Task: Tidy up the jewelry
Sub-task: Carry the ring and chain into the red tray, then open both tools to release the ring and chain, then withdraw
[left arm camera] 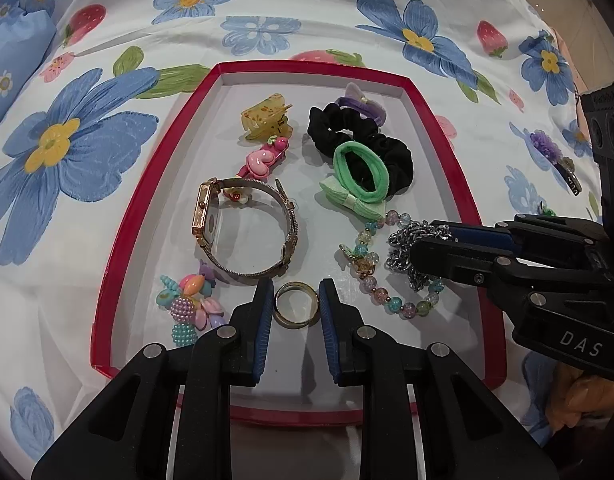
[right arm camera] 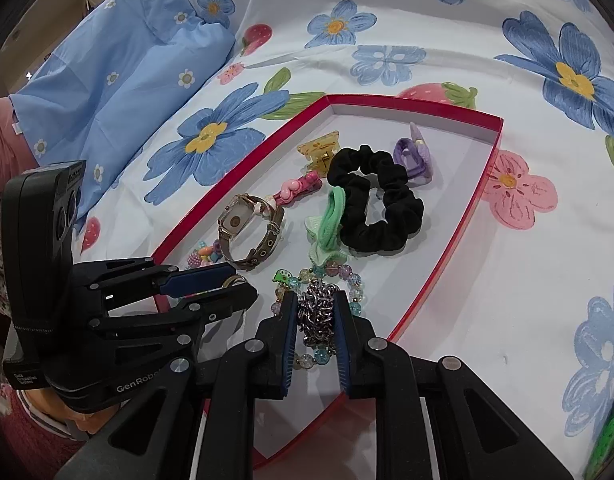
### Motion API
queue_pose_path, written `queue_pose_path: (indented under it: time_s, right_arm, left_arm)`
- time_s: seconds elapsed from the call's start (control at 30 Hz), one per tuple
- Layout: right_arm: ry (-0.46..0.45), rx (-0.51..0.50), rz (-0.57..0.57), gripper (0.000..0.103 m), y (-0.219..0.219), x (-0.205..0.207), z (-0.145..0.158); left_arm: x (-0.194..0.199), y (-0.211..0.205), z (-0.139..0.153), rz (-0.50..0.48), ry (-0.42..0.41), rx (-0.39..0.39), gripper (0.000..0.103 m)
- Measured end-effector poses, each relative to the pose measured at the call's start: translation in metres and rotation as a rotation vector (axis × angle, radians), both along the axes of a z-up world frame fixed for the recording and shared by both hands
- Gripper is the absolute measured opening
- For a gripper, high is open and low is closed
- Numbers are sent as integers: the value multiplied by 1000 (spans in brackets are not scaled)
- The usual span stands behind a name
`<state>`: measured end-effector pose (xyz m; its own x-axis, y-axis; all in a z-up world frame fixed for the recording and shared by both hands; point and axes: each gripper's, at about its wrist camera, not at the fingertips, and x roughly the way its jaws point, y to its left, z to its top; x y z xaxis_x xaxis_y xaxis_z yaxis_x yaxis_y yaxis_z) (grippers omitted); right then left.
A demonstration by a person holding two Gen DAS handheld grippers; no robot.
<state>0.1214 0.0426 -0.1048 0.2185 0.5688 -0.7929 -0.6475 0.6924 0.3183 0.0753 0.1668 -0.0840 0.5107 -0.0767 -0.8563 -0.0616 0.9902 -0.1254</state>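
Both wrist views look steeply down, close, sharing the red tray (left arm camera: pixel 459 168).

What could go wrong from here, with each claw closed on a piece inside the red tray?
1. The right claw grips a bunched silver chain lying across the beaded bracelet; lifting may snag the bracelet and drag it along.
2. The left claw pinches the gold ring only at its fingertips; the ring could slip or flick out.
3. The watch and the pastel bead cluster sit close beside the left claw and may get knocked.
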Motion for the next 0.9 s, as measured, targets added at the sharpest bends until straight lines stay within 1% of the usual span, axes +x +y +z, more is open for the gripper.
queue_pose_path:
  time_s: [0.23, 0.3, 0.37, 0.5, 0.6, 0.67, 0.73, 0.8, 0.83, 0.87, 0.9]
  right_arm:
    - [6, 6, -4, 18, 0, 0, 0]
    - [11, 15, -7, 20, -1, -1, 1]
    - [6, 17, -11, 20, -1, -2, 2]
    - [9, 27, -19, 20, -5, -2, 3]
    - [0, 33, -28, 22, -8, -3, 6]
    - [-6, 36, -32, 22, -10, -4, 8]
    - [-16, 46, -39, 22, -13, -6, 13]
    - [-29, 61, -49, 23, -17, -7, 20]
    - [-35, 74, -55, 24, -19, -8, 25]
    - [-43, 89, -62, 28, -22, -9, 30]
    - [-54, 103, -70, 33, -25, -11, 35]
  left_arm:
    - [0, 2, 0, 7, 4, -1, 22]
    - [-1, 3, 1, 11, 5, -7, 27]
    - [-2, 3, 1, 12, 7, -8, 28]
    - [-4, 2, 2, 14, 4, -5, 28]
    - [-6, 2, 3, 19, 4, -7, 29]
    - [-8, 2, 5, 25, 2, -8, 29]
    - [-11, 3, 9, 34, -8, -11, 33]
    - [-17, 7, 17, 54, -28, -27, 47]
    - [-21, 9, 22, 65, -42, -37, 50]
    - [-27, 12, 28, 80, -66, -53, 56]
    - [-32, 14, 34, 96, -84, -67, 68]
